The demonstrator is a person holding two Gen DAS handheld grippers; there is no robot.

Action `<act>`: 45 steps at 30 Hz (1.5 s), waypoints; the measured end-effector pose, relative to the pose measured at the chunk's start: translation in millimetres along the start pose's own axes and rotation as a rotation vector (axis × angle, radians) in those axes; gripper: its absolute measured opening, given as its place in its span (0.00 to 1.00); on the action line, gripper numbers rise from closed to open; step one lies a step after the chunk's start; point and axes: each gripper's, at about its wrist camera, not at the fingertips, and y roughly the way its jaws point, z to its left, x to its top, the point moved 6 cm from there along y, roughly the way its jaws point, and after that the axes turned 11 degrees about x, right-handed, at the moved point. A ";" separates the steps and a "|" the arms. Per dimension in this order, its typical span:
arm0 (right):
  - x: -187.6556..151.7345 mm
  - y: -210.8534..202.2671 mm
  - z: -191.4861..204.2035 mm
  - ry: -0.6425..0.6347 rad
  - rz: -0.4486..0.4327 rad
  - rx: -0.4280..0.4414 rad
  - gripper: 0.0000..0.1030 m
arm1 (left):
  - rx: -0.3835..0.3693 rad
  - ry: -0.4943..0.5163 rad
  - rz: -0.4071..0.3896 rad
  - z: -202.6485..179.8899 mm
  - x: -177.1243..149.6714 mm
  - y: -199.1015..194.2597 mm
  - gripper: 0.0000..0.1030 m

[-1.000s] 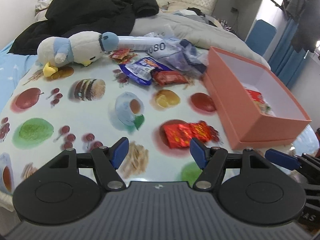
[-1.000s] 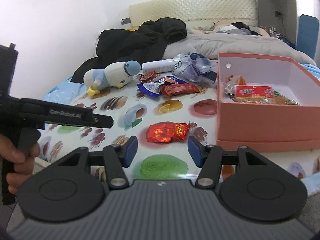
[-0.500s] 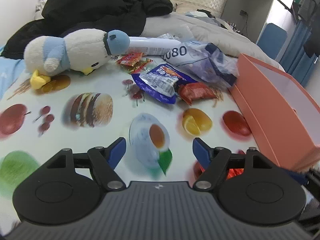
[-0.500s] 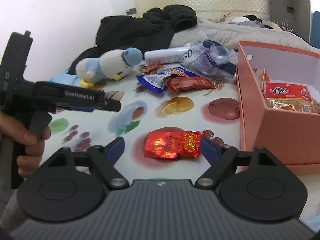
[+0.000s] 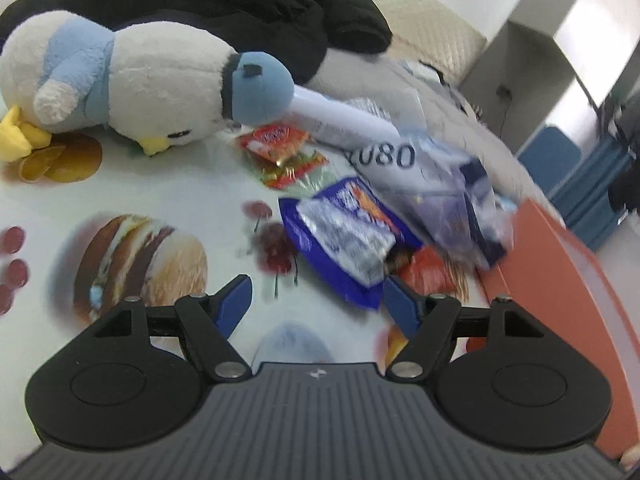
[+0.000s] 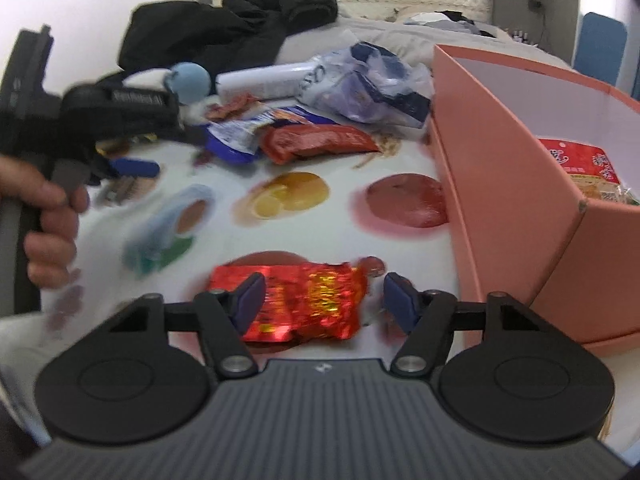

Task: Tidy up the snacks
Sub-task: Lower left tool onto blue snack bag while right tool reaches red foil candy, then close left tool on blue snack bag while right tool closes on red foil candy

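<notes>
- The left gripper (image 5: 316,300) has its jaws wide apart with nothing held between them. The blue snack bag (image 5: 344,236) lies on the table just ahead, its near corner close to the right blue pad.
- The right gripper (image 6: 324,300) has its jaws apart too, and they have just been closing a bit. The shiny red packet (image 6: 296,300) lies flat on the table between them. The left pad sits over the packet's edge and the right pad is clear of it — so it is not squeezed.
- The table (image 6: 320,232) has a cloth with pictures of a burger, an orange and a cup.
- A pink box (image 6: 516,184) stands on the right side of the table. A red snack pack (image 6: 580,164) already lies inside it.
- Past the blue snack bag lie a dark red packet (image 6: 316,142), a small orange snack pack (image 5: 280,148) and a crumpled plastic bag (image 6: 368,84) with more things in it.
- A white tube (image 5: 340,116) lies behind them, next to the plastic bag.
- A stuffed bird (image 5: 136,84) — white and light blue, with yellow feet — lies on its side at the far left of the table.
- A black coat (image 5: 224,4) is heaped on the bed behind the table.
- In the right wrist view a hand (image 6: 44,216) holds the handle of the left gripper, all blurry.
</notes>
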 end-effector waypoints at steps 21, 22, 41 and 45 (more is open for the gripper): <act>2.5 4.4 -5.1 -0.012 0.014 -0.029 0.38 | -0.027 -0.161 0.002 16.0 0.2 12.4 0.04; 2.7 3.1 -5.1 -0.012 0.013 -0.026 0.38 | -0.016 -0.161 -0.006 18.1 -1.7 5.4 0.04; -16.5 -37.2 9.4 -0.026 0.027 0.047 0.38 | 0.189 -0.146 0.032 45.8 -108.8 -134.7 0.04; -24.0 -45.1 9.6 -0.014 0.044 0.061 0.38 | 0.207 -0.139 0.071 44.3 -127.3 -152.7 0.05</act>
